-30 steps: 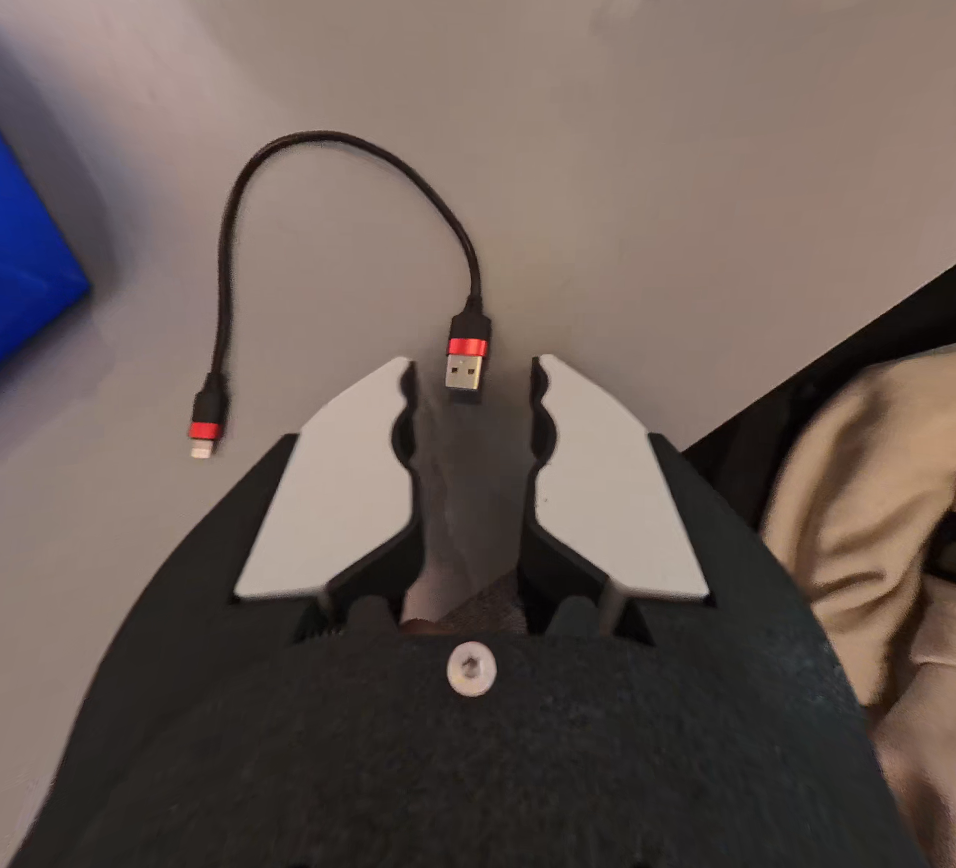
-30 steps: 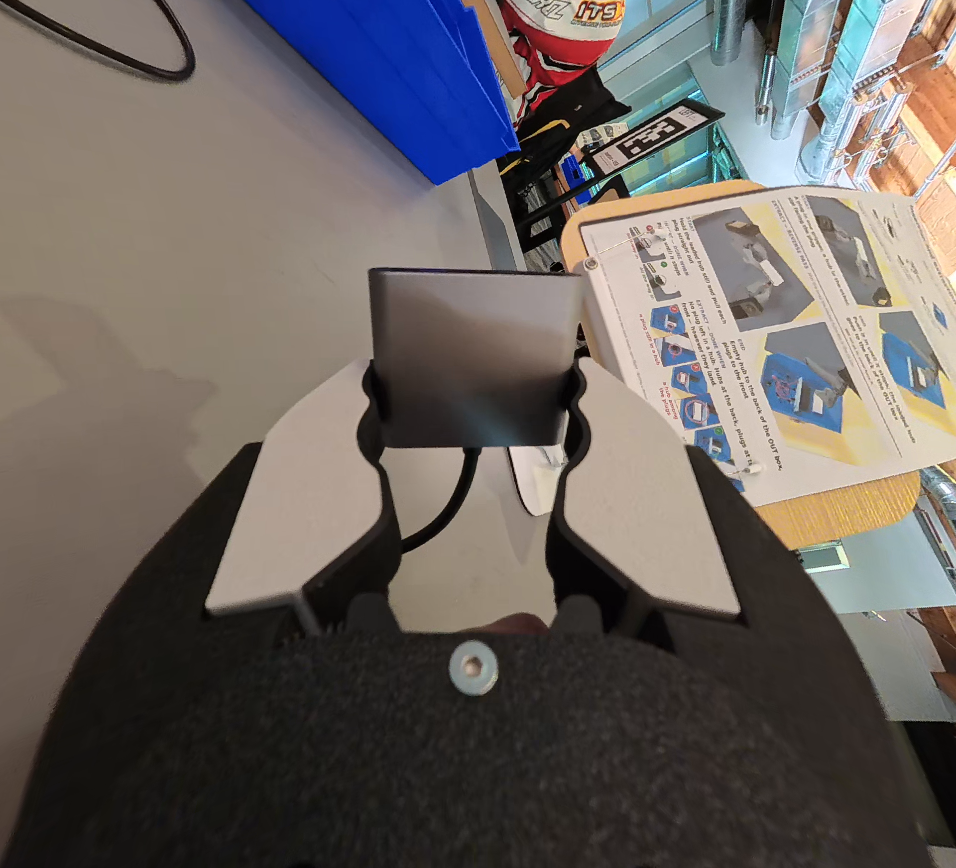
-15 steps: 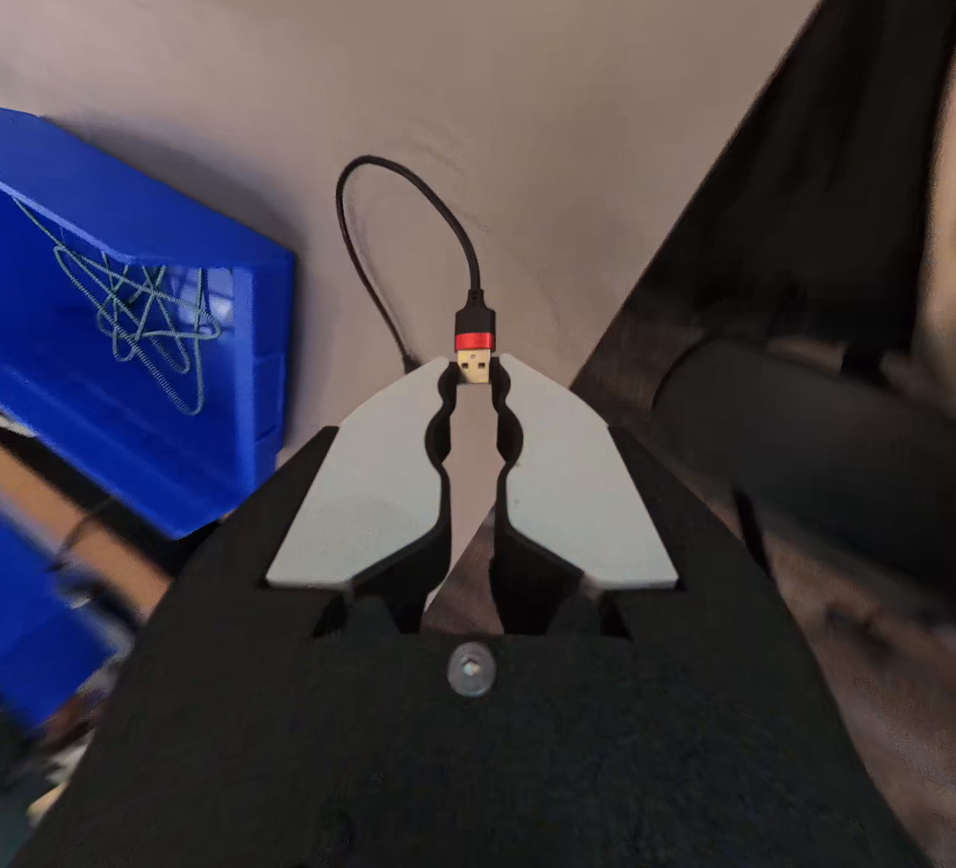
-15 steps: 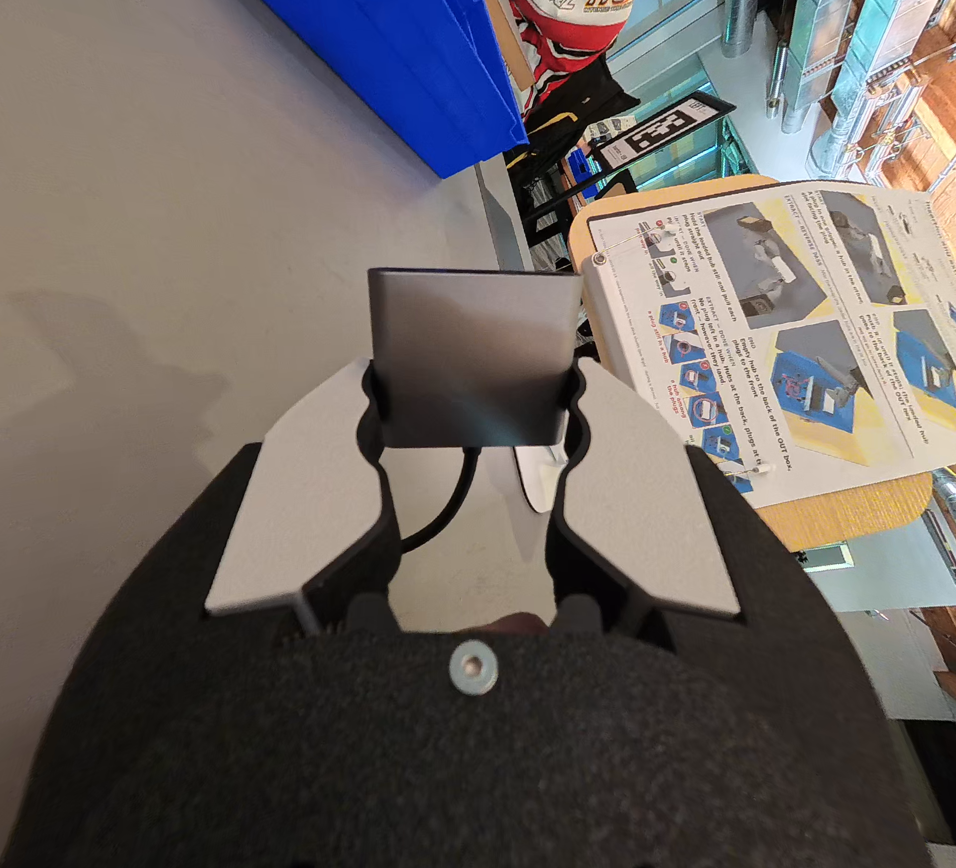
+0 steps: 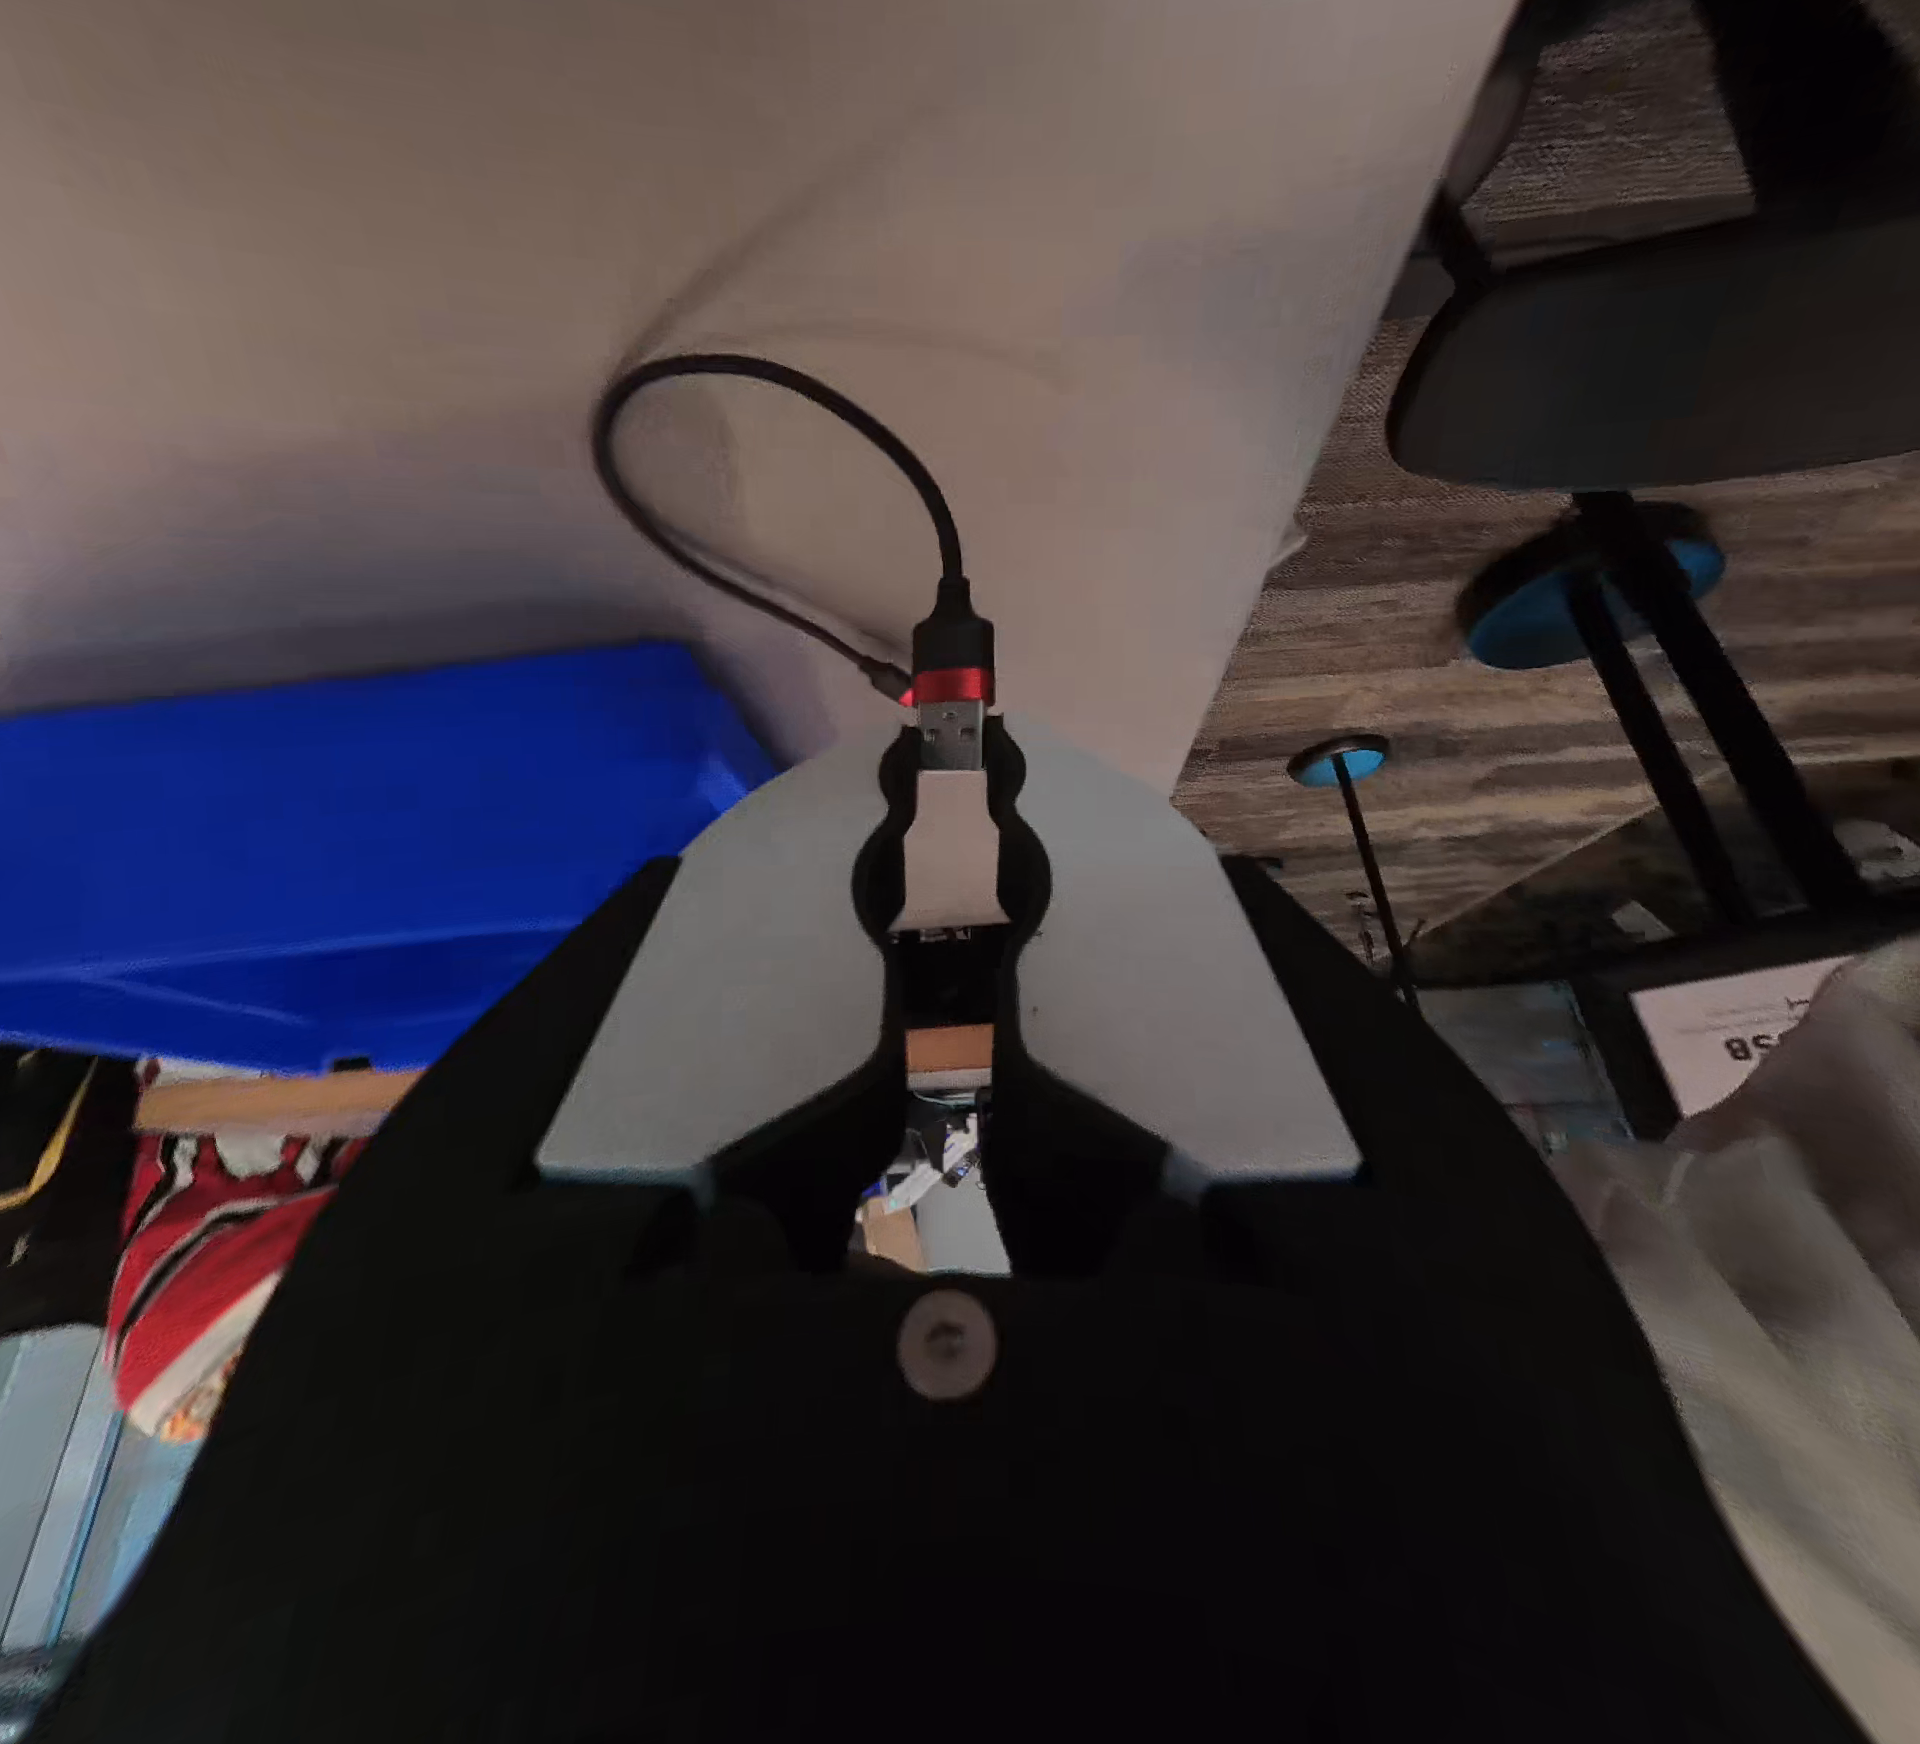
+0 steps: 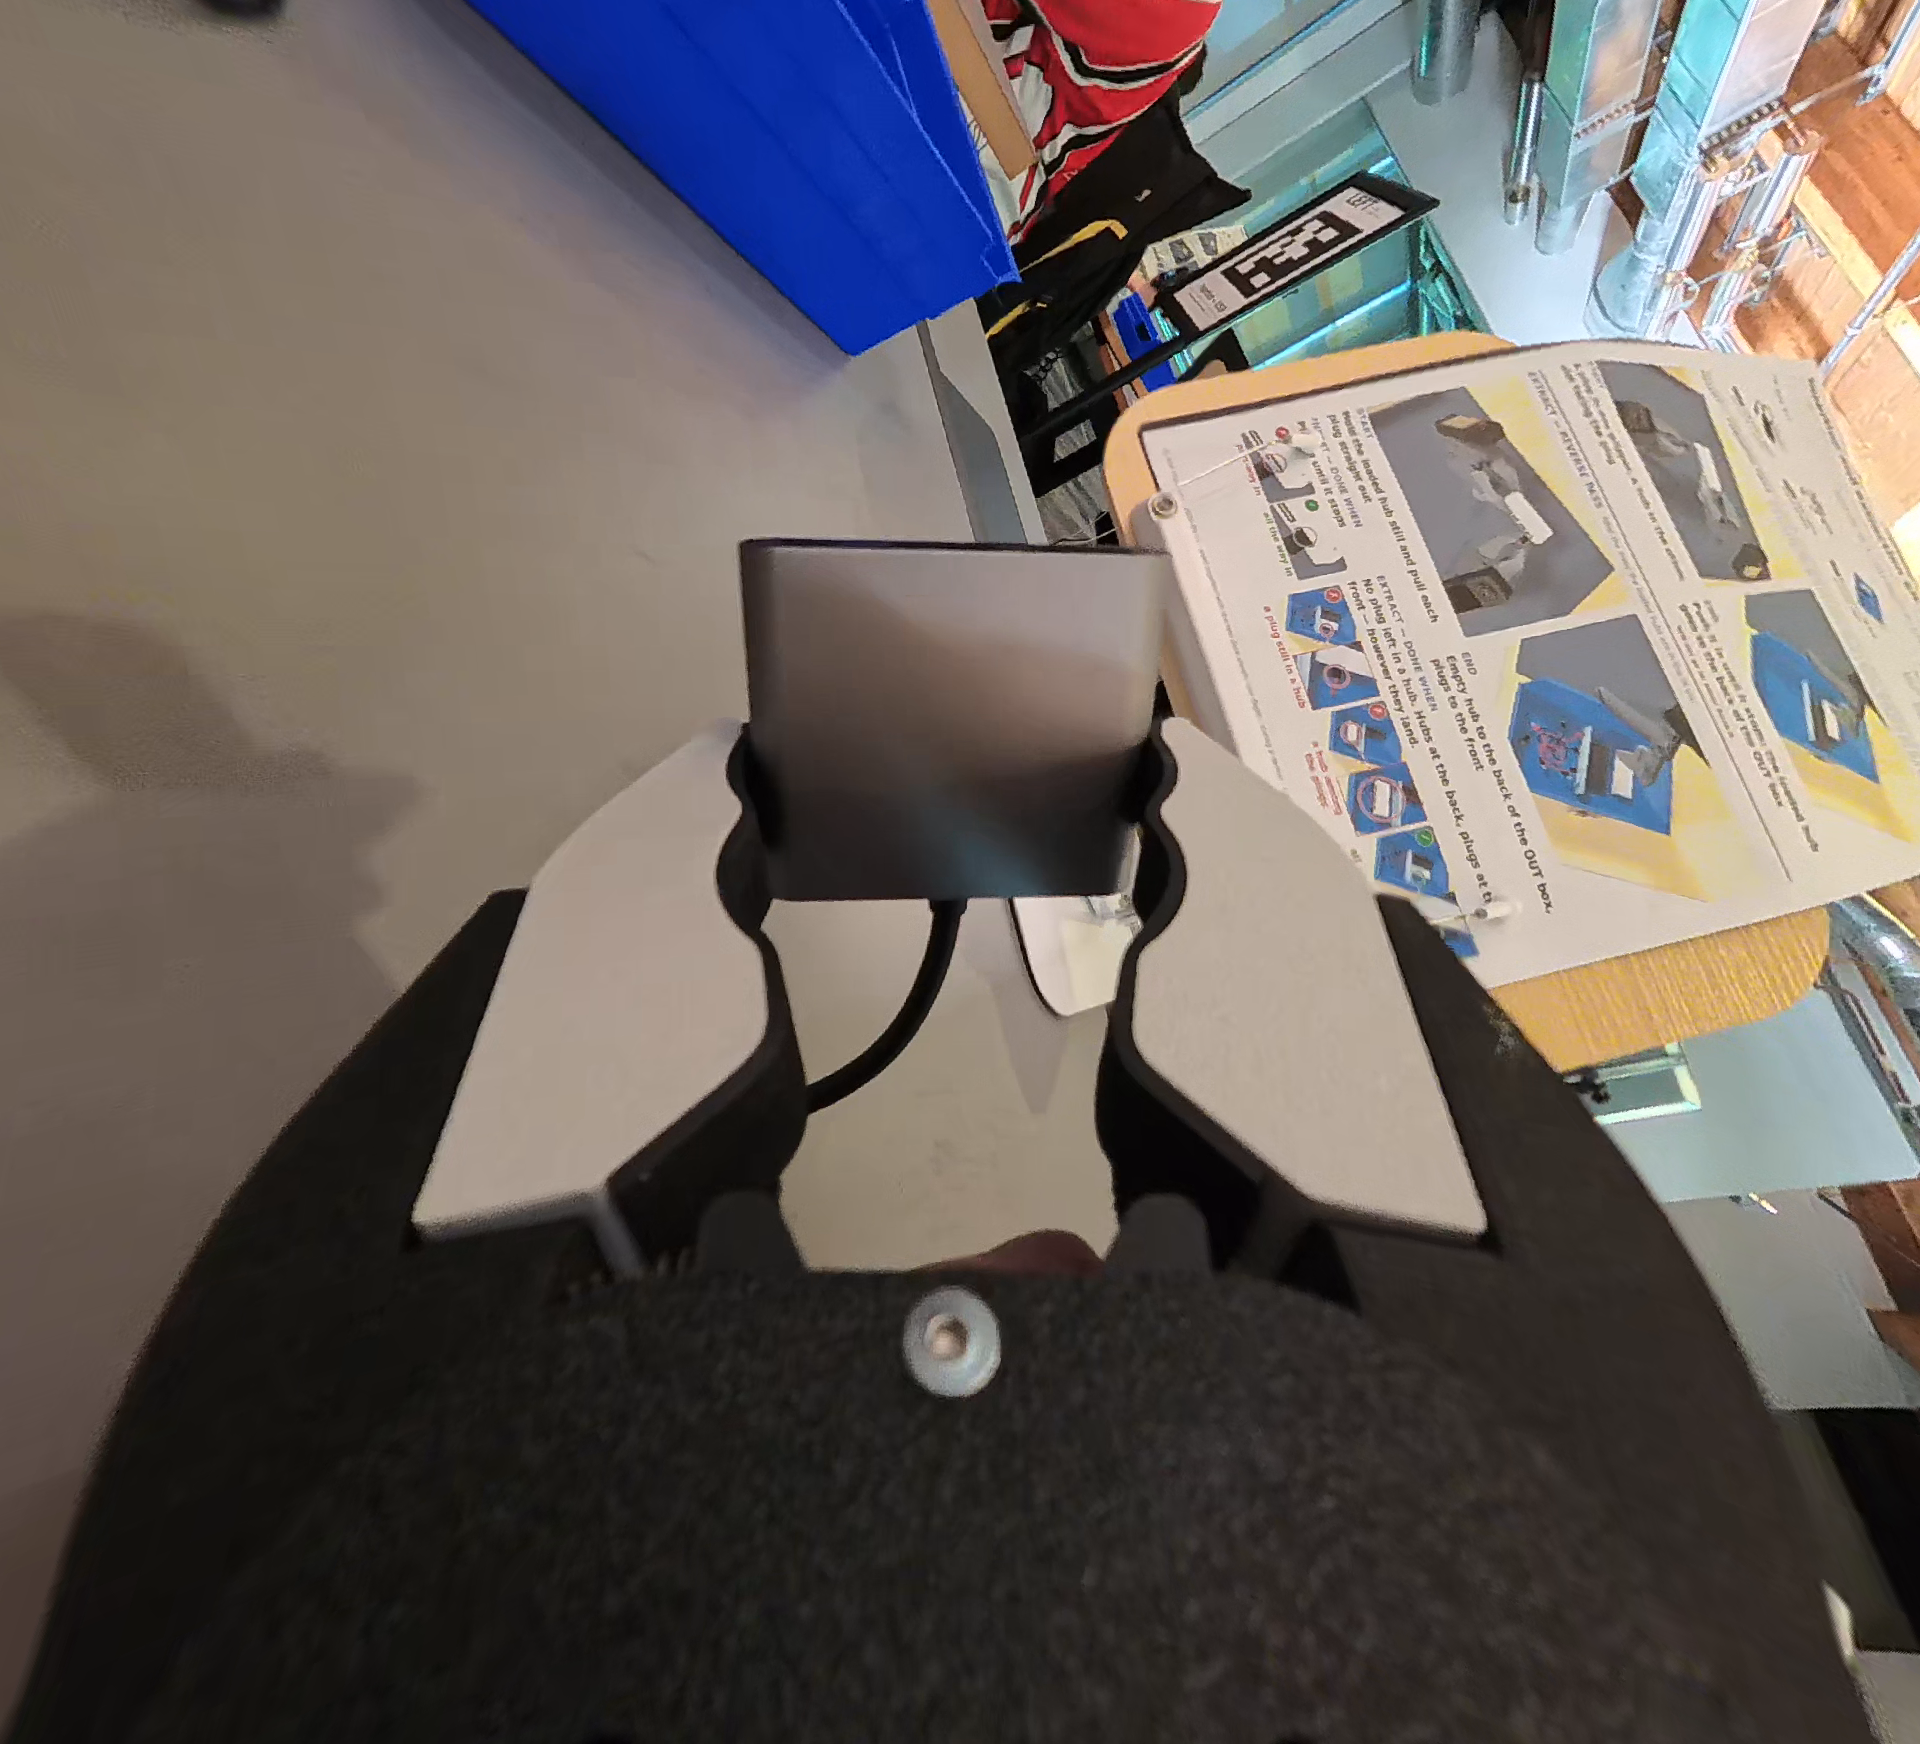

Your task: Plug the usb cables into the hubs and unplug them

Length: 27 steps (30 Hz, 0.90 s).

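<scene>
usb plug [image 5: 951, 738] between the left claw [image 5: 951, 749] tips; hub [image 6: 951, 718] between the right claw [image 6: 951, 759] tips.

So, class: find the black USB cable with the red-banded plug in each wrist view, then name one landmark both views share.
Left wrist view: USB cable at centre, its metal plug clamped between the left gripper's jaws.
Right wrist view: not in it; only the grey hub sits in the right gripper's jaws.
Shared landmark: blue bin.

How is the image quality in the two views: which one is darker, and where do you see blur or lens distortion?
Left wrist view: dim and warm-toned, softly blurred; the USB plug stays readable, and the blue bin smears at the edges. Right wrist view: bright daylight, sharper; the grey hub shows a soft sheen, and the fisheye bends the instruction sheet.
</scene>
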### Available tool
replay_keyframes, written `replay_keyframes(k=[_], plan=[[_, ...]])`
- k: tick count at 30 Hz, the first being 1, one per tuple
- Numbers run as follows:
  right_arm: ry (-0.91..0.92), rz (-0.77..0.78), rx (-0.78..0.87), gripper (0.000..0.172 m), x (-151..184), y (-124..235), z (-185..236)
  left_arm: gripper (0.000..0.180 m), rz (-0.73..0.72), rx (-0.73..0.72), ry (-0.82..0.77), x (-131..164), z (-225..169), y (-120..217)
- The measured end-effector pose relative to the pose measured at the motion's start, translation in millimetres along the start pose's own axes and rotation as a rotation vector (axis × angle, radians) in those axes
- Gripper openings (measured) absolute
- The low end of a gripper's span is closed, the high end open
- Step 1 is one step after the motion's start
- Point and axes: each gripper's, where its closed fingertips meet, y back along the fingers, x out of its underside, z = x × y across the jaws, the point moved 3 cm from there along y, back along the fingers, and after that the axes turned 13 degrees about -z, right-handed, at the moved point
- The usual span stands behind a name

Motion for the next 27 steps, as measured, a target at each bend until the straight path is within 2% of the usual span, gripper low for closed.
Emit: replay_keyframes(k=[3, 5, 8, 11, 13, 16, 19, 23, 25, 27], plan=[[-0.03, 0.005, 0.025, 0.068, 5.7, 3.4, -7.5, 0.012, 0.015, 0.105, 0.009, -13.3, 26.2, -9.2], [-0.052, 0.007, 0.041, 0.068, 9.1, 5.3, -12.5, 0.012, 0.087, 0.184, 0.016, -13.9, 35.3, -15.1], [-0.084, 0.004, 0.055, 0.068, 11.4, 7.2, -17.5, 0.012, 0.206, 0.215, 0.011, -10.6, 47.6, -21.3], [-0.08, 0.009, 0.063, 0.068, 11.8, 8.1, -19.0, 0.012, 0.155, 0.211, 0.024, -13.3, 54.1, -23.1], [-0.079, 0.011, 0.063, 0.069, 11.9, 8.0, -19.0, 0.014, 0.06, 0.163, 0.053, -14.5, 60.0, -19.9], [-0.082, 0.011, 0.059, 0.068, 12.0, 7.4, -17.9, 0.036, -0.095, 0.122, 0.095, -11.0, 57.2, -10.9], [-0.083, 0.012, 0.055, 0.069, 12.1, 7.1, -16.8, 0.046, -0.268, 0.027, 0.145, -1.5, 55.7, -2.1], [-0.083, 0.014, 0.051, 0.069, 11.6, 6.9, -16.0, 0.053, -0.577, -0.227, 0.253, 4.9, 61.4, 2.3], [-0.081, 0.013, 0.05, 0.068, 11.1, 6.9, -15.3, 0.048, -0.759, -0.351, 0.242, -4.9, 54.4, -2.0], [-0.079, 0.013, 0.046, 0.068, 10.8, 6.5, -14.3, 0.044, -0.845, -0.492, 0.201, -13.0, 48.0, -11.9]])
